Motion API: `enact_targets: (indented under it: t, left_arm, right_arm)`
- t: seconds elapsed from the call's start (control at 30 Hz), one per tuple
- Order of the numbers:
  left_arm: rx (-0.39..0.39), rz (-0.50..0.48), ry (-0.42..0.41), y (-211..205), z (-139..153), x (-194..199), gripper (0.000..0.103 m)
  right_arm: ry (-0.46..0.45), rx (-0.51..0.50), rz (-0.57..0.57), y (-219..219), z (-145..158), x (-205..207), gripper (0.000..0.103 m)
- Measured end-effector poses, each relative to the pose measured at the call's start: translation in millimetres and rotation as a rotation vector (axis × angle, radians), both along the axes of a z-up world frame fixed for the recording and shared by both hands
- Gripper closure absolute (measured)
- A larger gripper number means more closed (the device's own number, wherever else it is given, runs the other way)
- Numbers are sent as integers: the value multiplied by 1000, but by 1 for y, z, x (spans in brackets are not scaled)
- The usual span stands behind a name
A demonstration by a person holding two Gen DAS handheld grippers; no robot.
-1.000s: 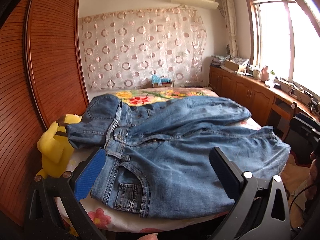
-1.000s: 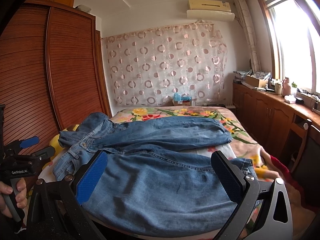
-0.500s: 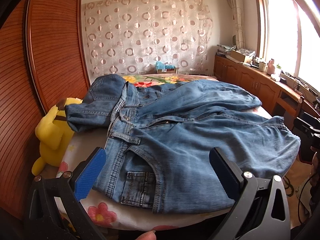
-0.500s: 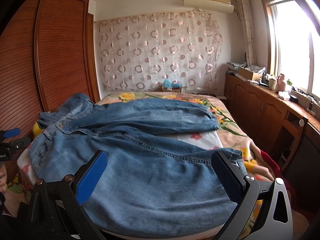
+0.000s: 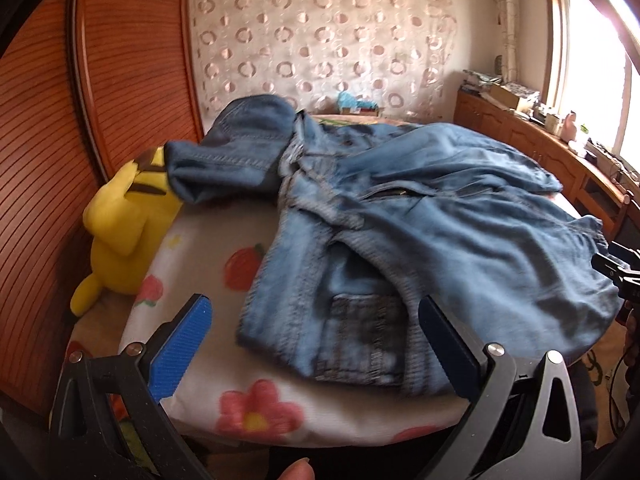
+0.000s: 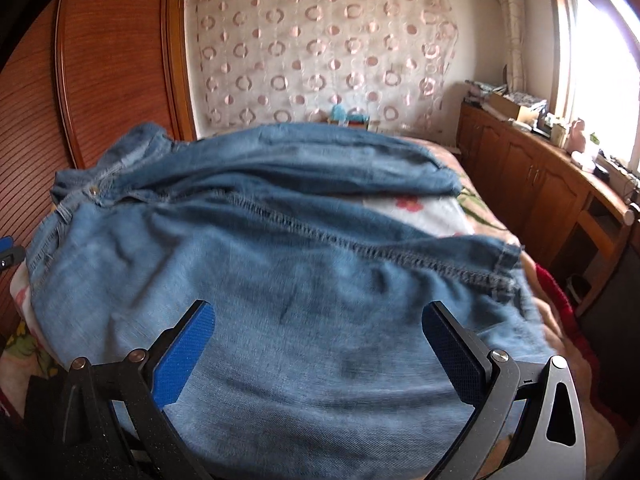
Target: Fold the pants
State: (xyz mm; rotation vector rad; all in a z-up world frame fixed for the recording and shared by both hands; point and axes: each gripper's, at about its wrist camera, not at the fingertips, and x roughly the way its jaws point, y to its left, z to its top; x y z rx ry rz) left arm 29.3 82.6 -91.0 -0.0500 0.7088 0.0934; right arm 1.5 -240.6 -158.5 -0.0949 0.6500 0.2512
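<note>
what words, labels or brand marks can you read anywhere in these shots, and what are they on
None can be read.
jeans: no tag or label text shows; the button and stitching are blurred.
boxes on the counter: any print is too small and blurred to read.
left gripper and right gripper: no markings visible on them.

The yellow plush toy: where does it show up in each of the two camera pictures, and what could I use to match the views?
Left wrist view: the plush sits at the left, beside the bed's edge, against the wooden wardrobe, partly under a corner of the jeans.
Right wrist view: not in it; jeans fill that side.
Shared landmark: the circle-patterned curtain on the far wall.
</note>
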Motion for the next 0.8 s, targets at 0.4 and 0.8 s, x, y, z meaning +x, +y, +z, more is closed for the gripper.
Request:
enact_targets:
  t: [0.4,0.8]
  left_arm:
    - [-107,13,55,35,-30,-13,22]
    - [-147,3,55,32,-38,-10,59]
  right_arm:
    - [59,-31,25,-6,9,-8,0]
    - [39,-33,43,-15,8,-24,0]
